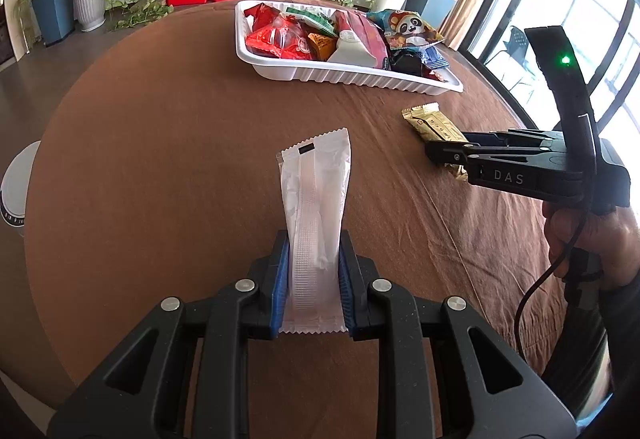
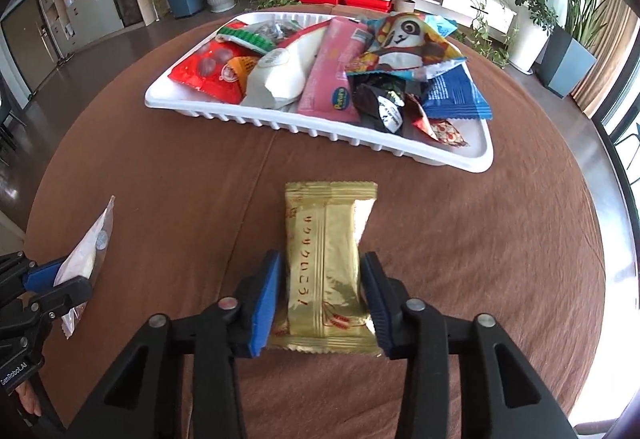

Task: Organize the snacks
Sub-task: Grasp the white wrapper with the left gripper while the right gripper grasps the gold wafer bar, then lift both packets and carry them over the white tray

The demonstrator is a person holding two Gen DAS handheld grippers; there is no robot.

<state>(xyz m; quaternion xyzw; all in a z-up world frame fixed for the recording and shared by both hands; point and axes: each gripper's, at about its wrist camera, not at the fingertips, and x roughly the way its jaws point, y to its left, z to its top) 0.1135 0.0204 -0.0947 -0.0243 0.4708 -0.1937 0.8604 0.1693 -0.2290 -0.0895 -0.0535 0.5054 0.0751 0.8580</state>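
Brown-clothed worktop (image 2: 160, 167), plant-lined lounge: my left tongs (image 1: 314, 287) clamp a white sachet (image 1: 316, 207), my right tongs (image 2: 324, 303) bracket a gold packet (image 2: 326, 259), grip uncertain, both bound for the crowded white tray (image 2: 320, 125) just ahead.

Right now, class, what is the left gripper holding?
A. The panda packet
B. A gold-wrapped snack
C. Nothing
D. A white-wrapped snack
D: in the left wrist view the left gripper has its blue pads pressed on both sides of the white-wrapped snack, while the gold-wrapped snack sits between the right gripper's fingers and the panda packet lies in the white tray.
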